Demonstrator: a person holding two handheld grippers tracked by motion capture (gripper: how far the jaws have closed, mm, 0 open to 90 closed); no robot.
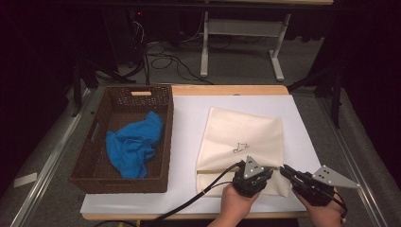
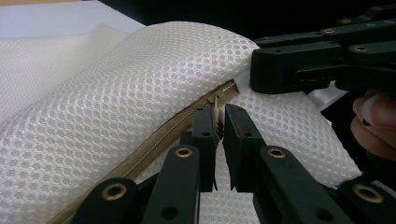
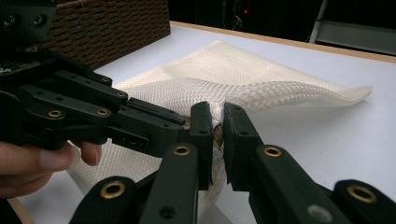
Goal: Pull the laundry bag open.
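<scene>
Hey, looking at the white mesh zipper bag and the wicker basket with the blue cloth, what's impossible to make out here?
- High view: the small dark drawing on the cream mesh zipper bag is too small to read.
- High view: the bag's near edge is covered by both hands and tongs.
- Left gripper view: the zipper pull is mostly hidden between the left tongs.
- High view: whatever lies beneath the crumpled blue cloth in the brown wicker basket is covered.

The bag is cream honeycomb mesh cloth with a woven tan zip tape. The basket is rough dark wicker; the blue cloth inside looks soft, perhaps microfibre. Matt black plastic jaws carry brass rivets.
</scene>
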